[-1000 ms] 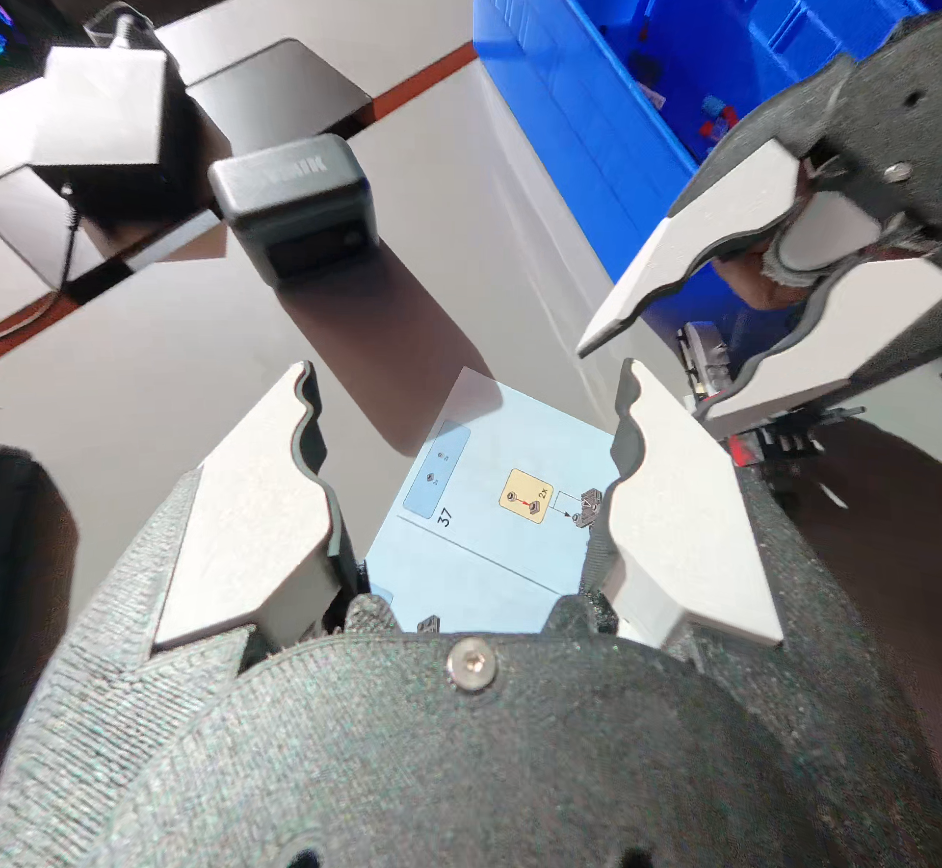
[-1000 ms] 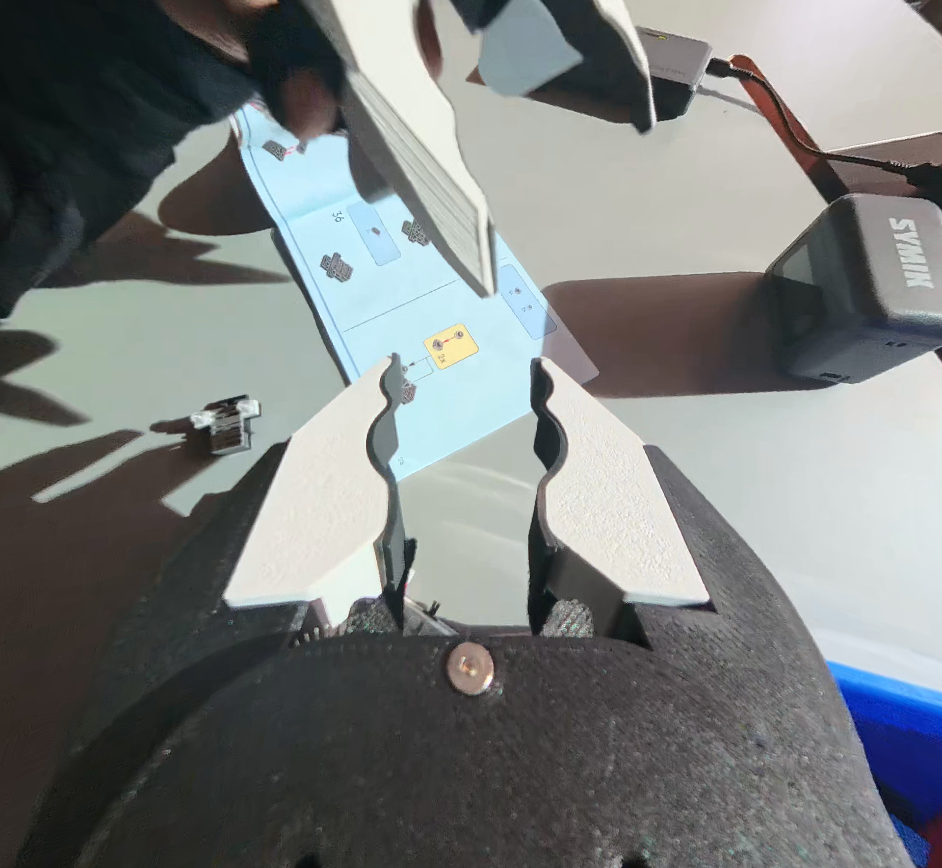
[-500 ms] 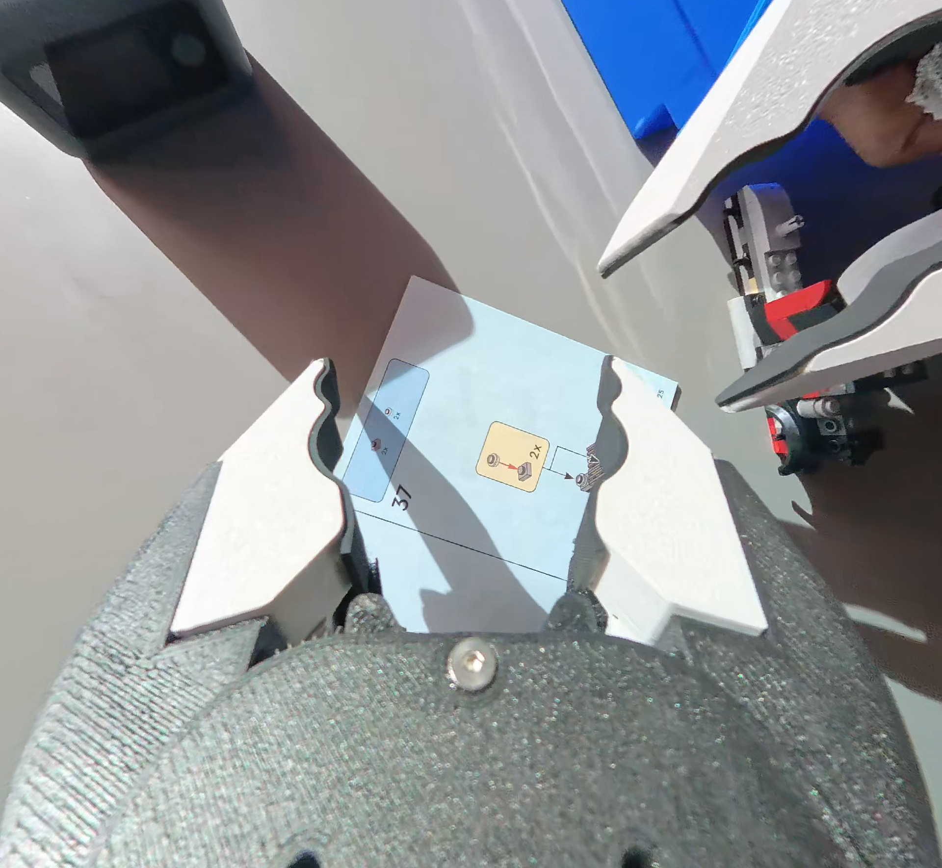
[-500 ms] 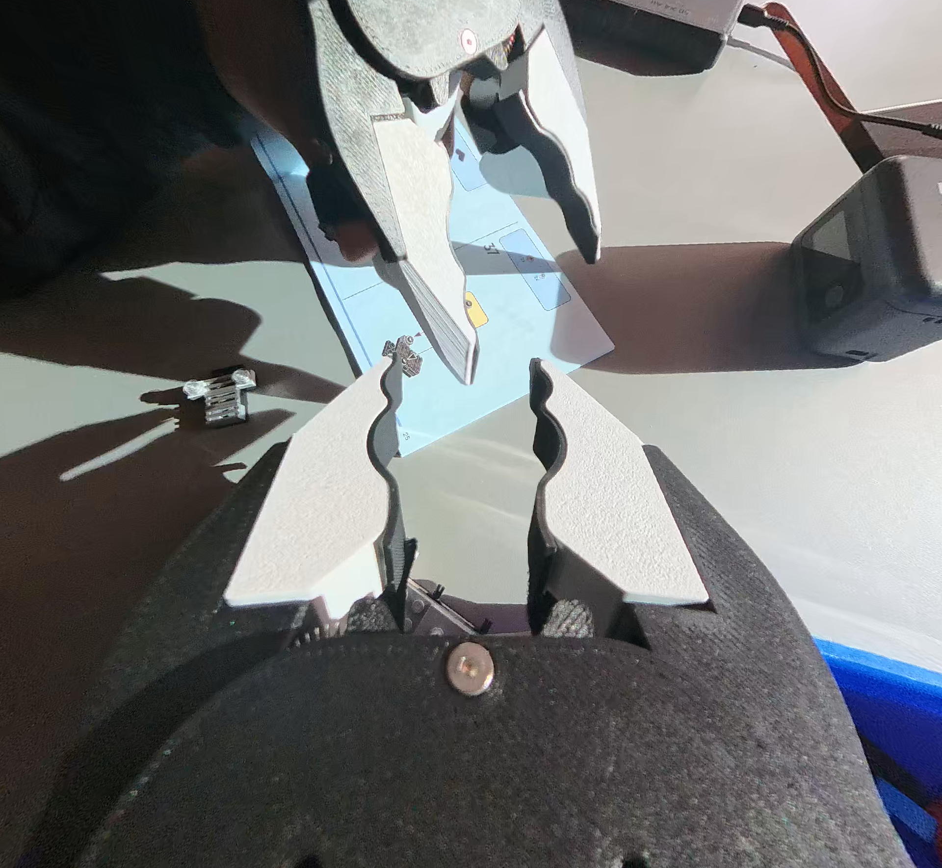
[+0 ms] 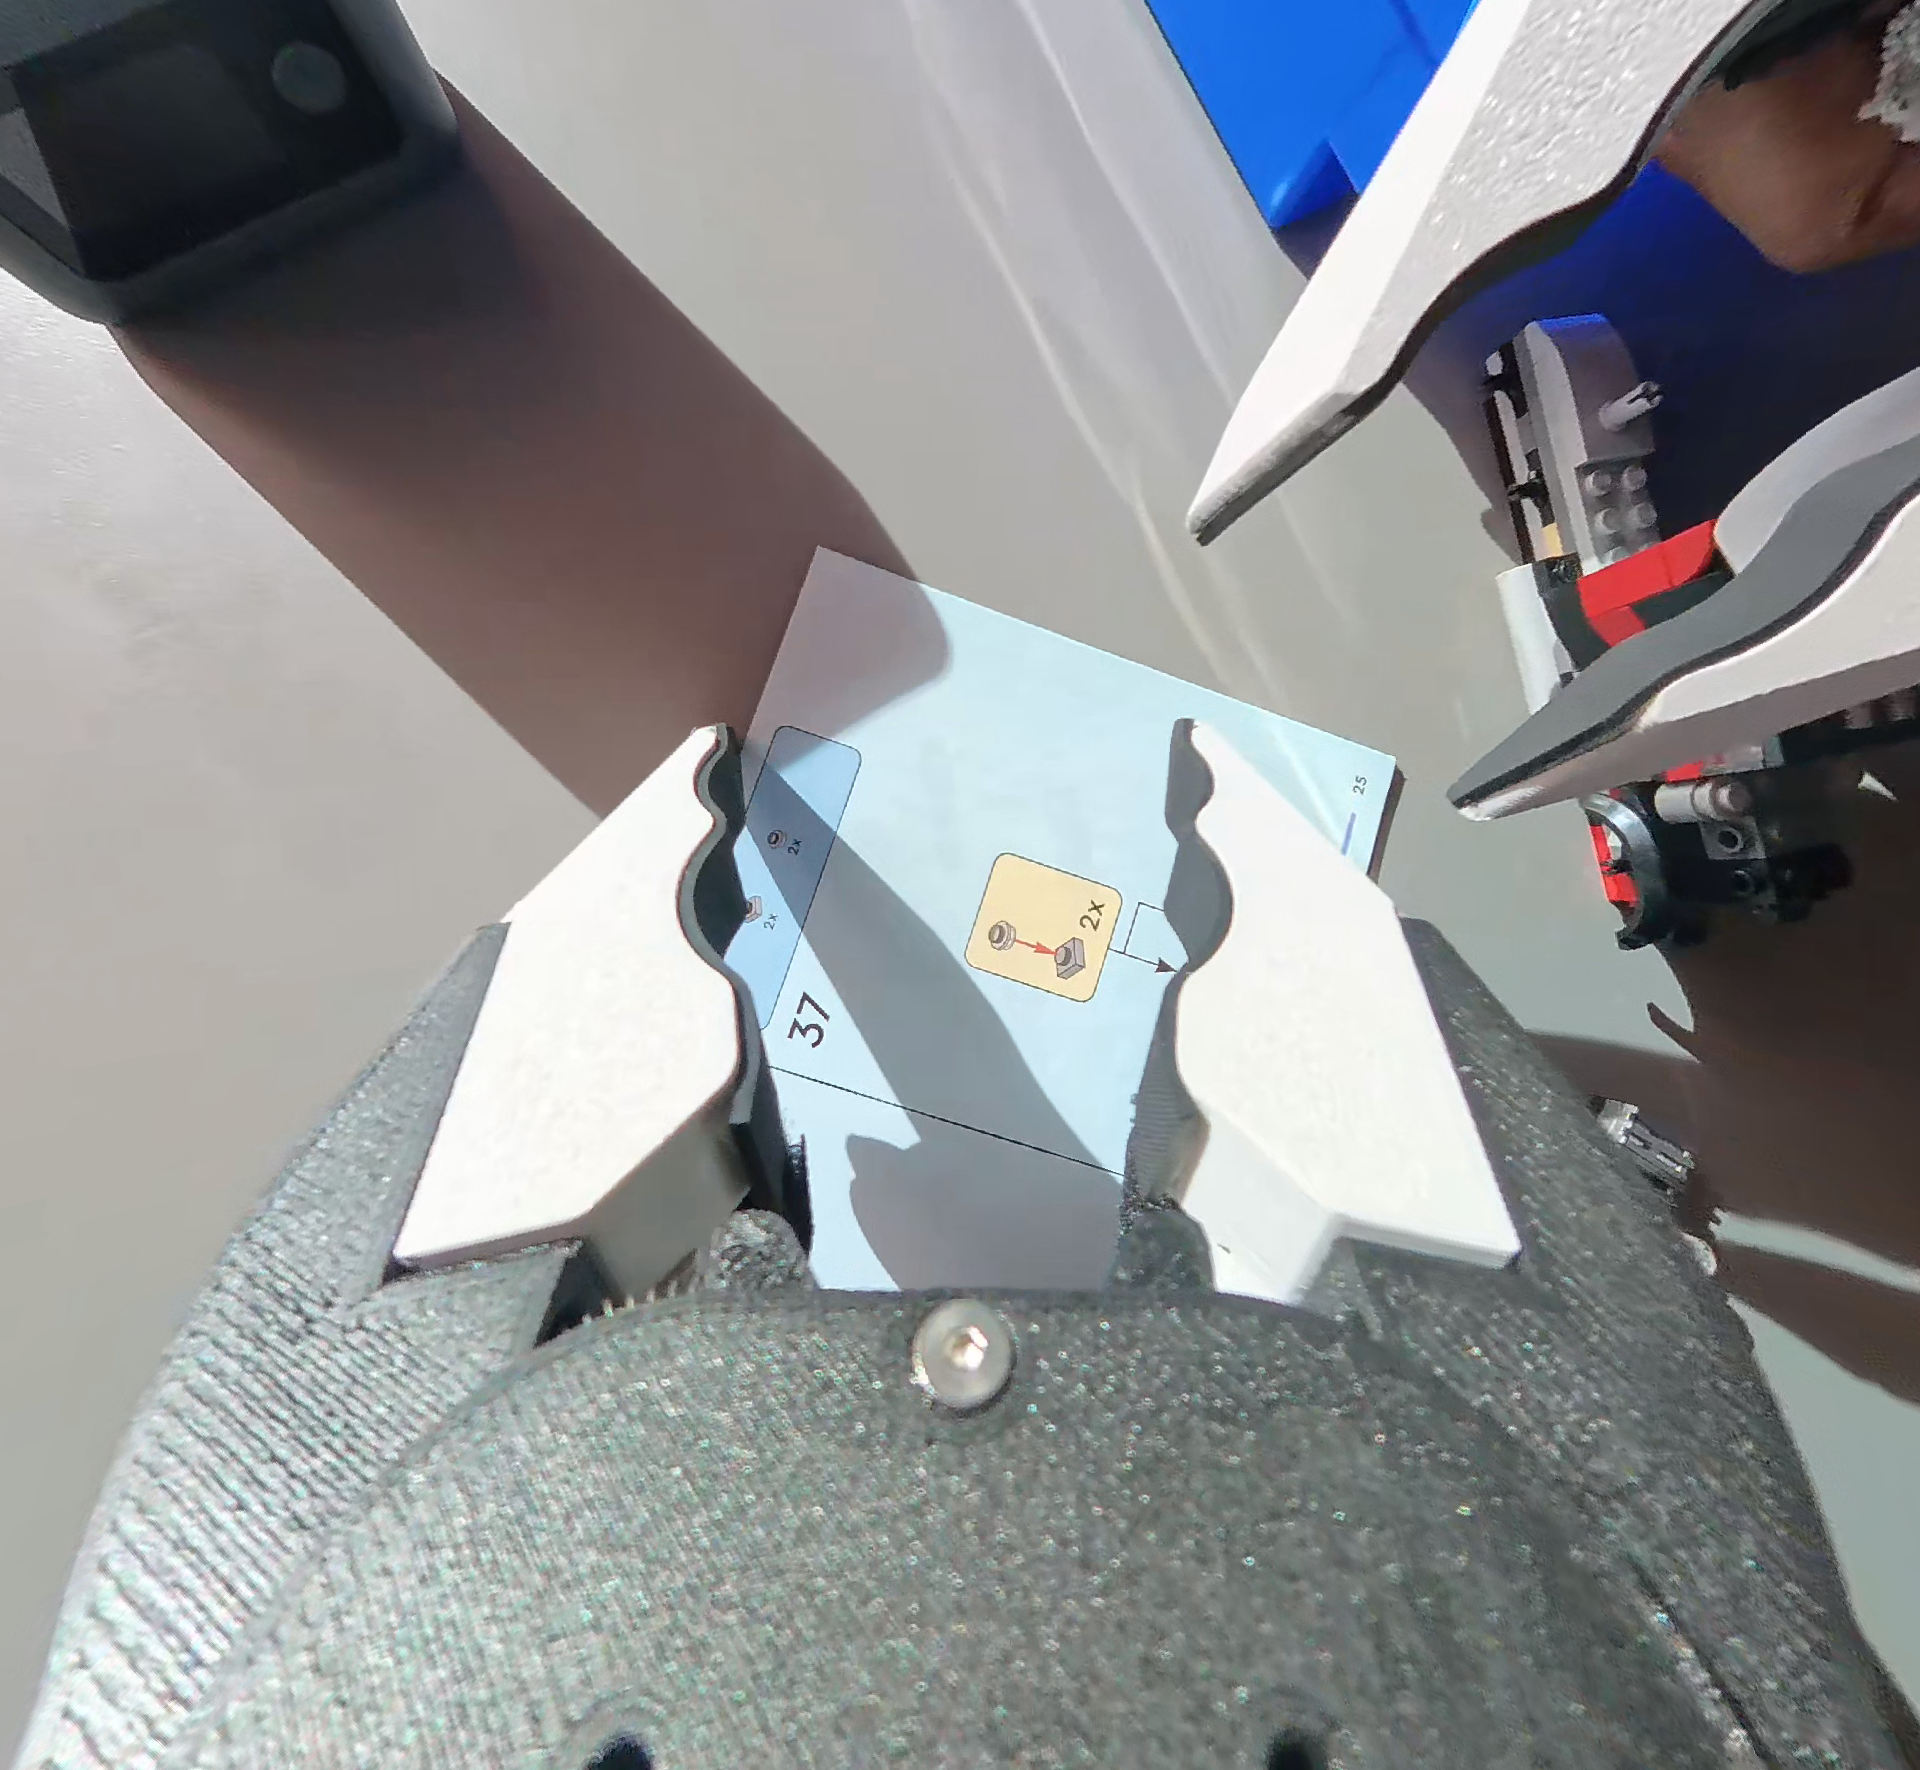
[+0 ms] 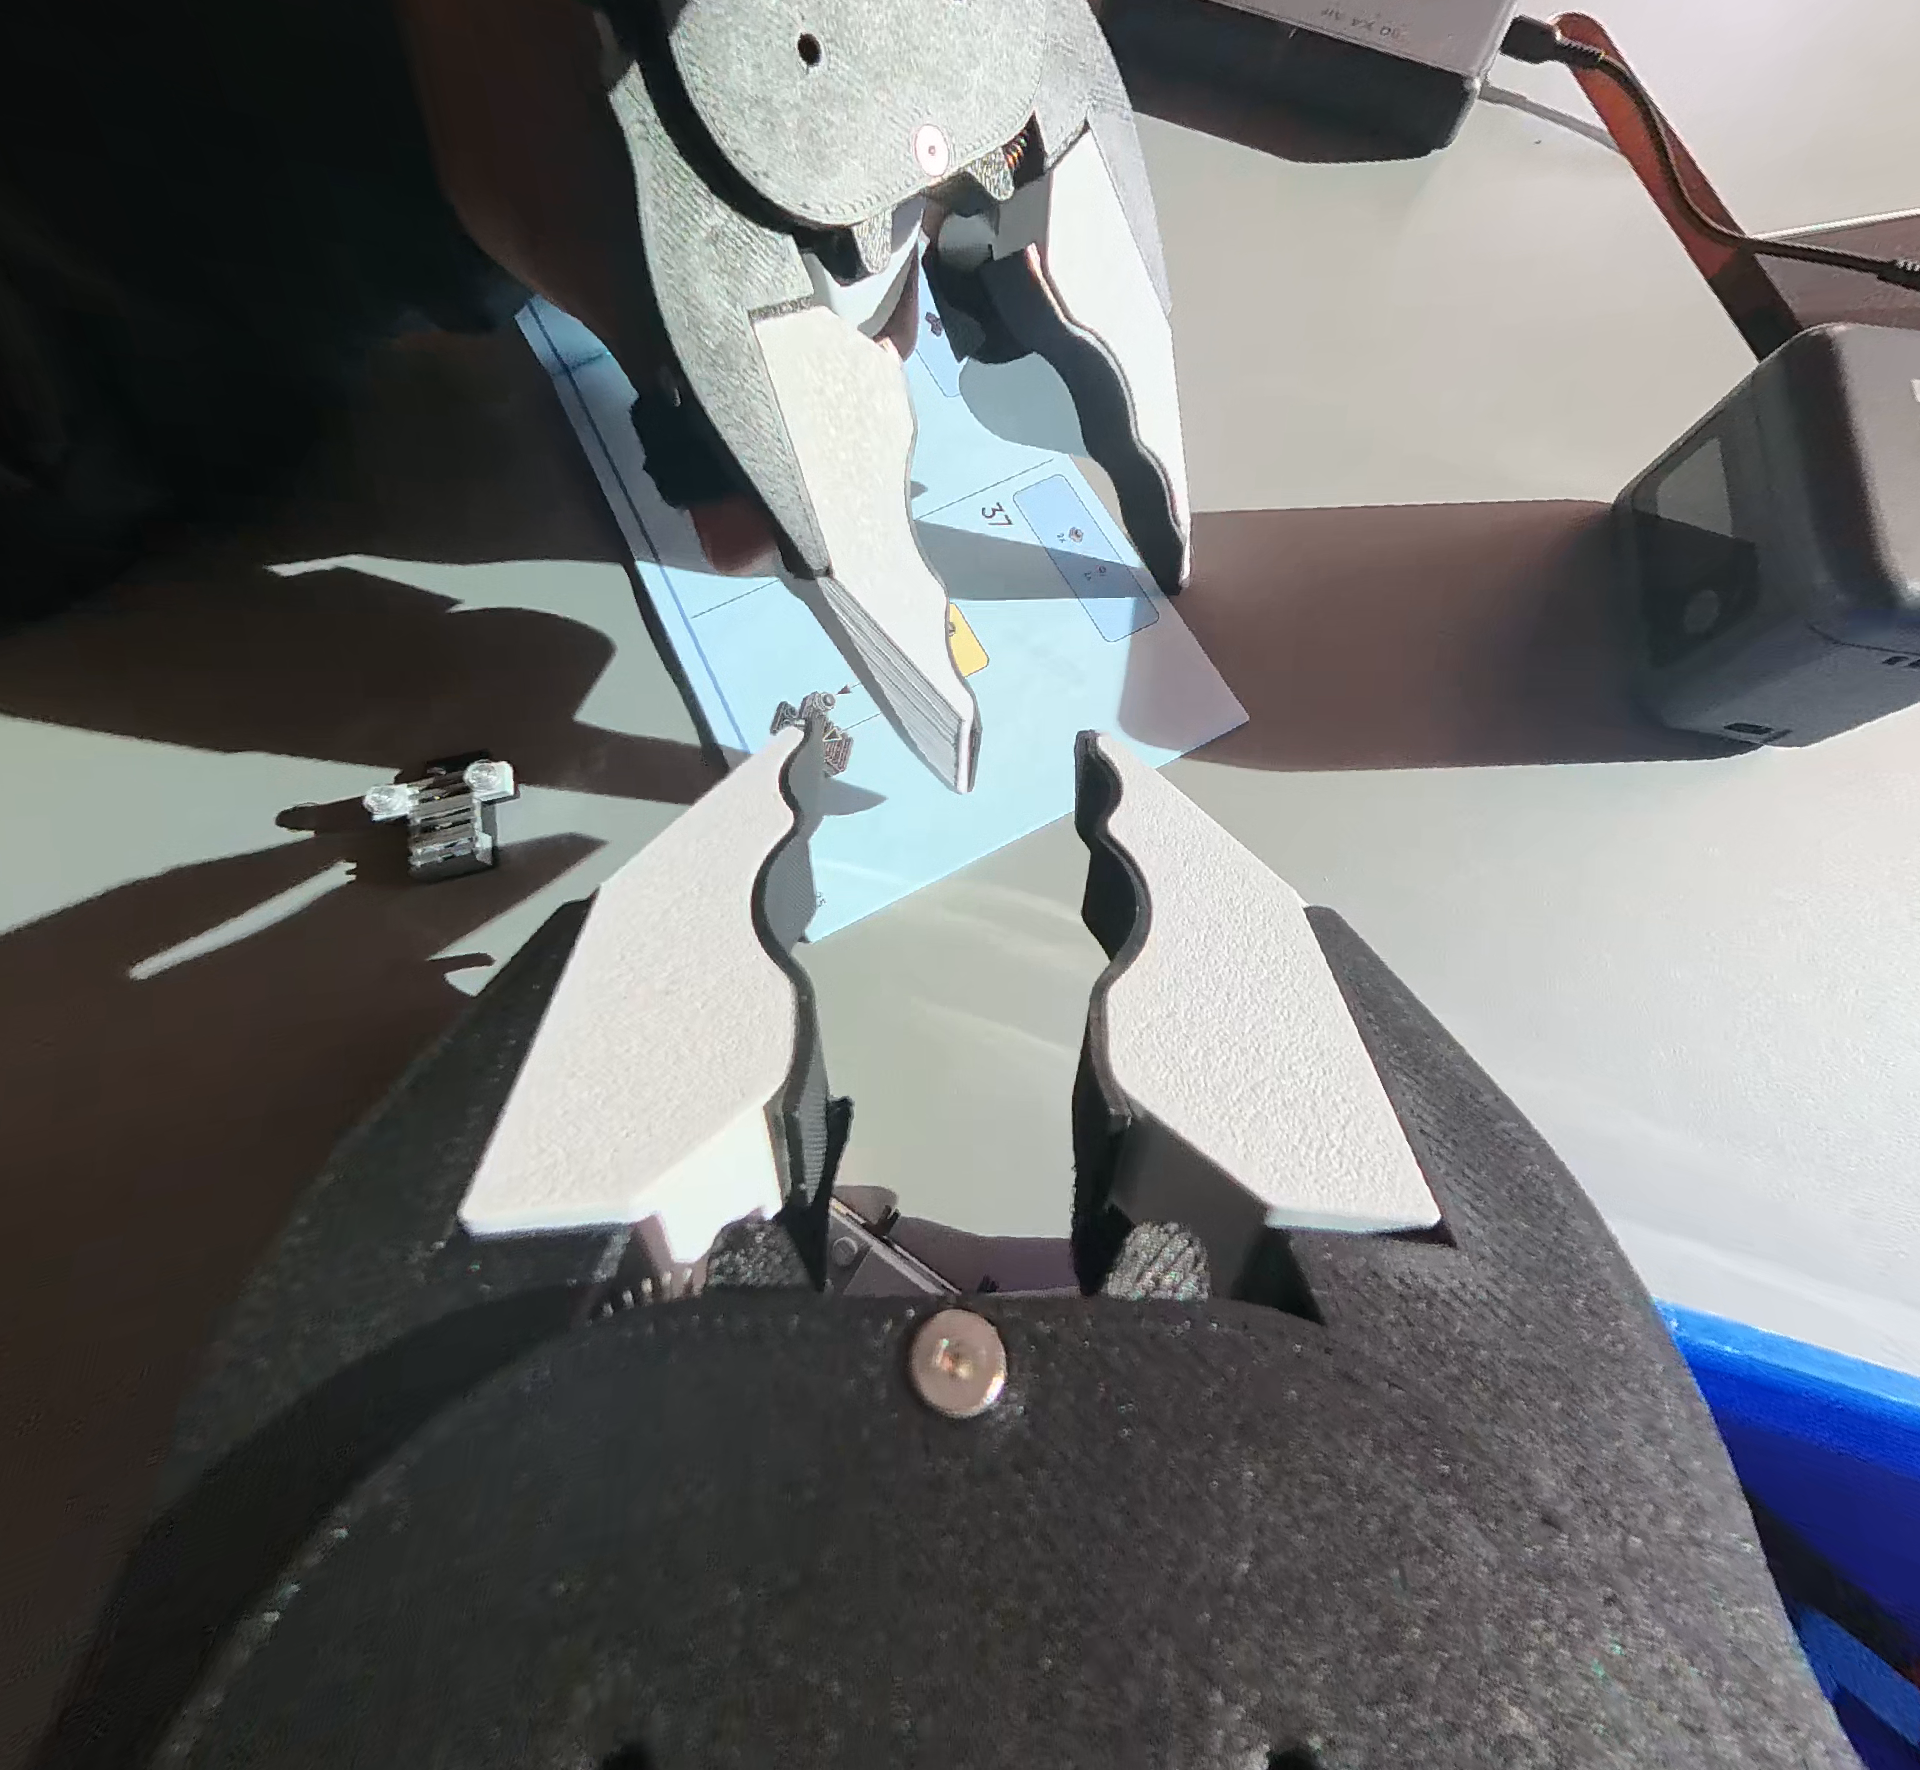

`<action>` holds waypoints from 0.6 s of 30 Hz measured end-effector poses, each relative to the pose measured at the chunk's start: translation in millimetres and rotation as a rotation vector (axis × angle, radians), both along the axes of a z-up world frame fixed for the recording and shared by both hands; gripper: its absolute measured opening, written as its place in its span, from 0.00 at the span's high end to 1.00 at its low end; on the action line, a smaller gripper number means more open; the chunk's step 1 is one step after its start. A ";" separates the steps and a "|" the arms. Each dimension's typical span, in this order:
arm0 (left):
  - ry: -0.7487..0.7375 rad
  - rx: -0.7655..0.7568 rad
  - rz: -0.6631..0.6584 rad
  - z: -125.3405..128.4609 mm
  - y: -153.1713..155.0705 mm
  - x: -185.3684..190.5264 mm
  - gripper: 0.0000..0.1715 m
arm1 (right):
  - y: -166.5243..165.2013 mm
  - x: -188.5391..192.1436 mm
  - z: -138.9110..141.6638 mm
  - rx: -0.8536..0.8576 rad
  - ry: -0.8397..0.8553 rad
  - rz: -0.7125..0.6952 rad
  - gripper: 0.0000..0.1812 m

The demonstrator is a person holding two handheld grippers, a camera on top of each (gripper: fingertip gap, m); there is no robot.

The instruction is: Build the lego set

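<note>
Above the light-blue instruction sheet (image 5: 1039,785) on the desk (image 5: 520,525), my left tool (image 5: 961,754) hangs with jaws spread, gripping nothing. My right tool (image 6: 940,749) is likewise spread and empty. The partly built lego model (image 5: 1621,577) sits beside the blue bin (image 5: 1299,6); a small grey sub-assembly (image 6: 442,811) lies well apart from it.

Left hand-held gripper (image 6: 1070,681) seemingly touching instruction sheet (image 6: 1049,681).

Lab-like workbench, we judge: grey table (image 6: 1558,941), black camera cube (image 6: 1787,567), cabled power brick (image 6: 1309,6), blue parts bin (image 5: 1299,6).
</note>
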State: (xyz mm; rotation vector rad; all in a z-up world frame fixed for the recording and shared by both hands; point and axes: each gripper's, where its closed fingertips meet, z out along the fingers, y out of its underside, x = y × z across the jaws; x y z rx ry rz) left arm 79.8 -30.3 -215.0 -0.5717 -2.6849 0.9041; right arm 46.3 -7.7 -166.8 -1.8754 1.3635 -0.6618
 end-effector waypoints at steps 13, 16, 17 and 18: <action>0.001 -0.020 -0.010 6.0 3.3 1.9 0.61 | -1.2 1.0 -0.1 -0.008 -0.004 -0.003 0.73; 0.007 -0.031 -0.009 9.3 4.0 3.0 0.63 | -2.2 1.9 -0.2 -0.008 -0.004 -0.010 0.73; 0.008 -0.034 -0.009 10.3 4.3 3.5 0.63 | -3.0 2.4 -0.7 -0.009 -0.002 -0.017 0.73; 0.009 -0.038 -0.009 11.2 4.6 4.1 0.64 | -4.8 3.0 -1.5 -0.010 0.003 -0.030 0.73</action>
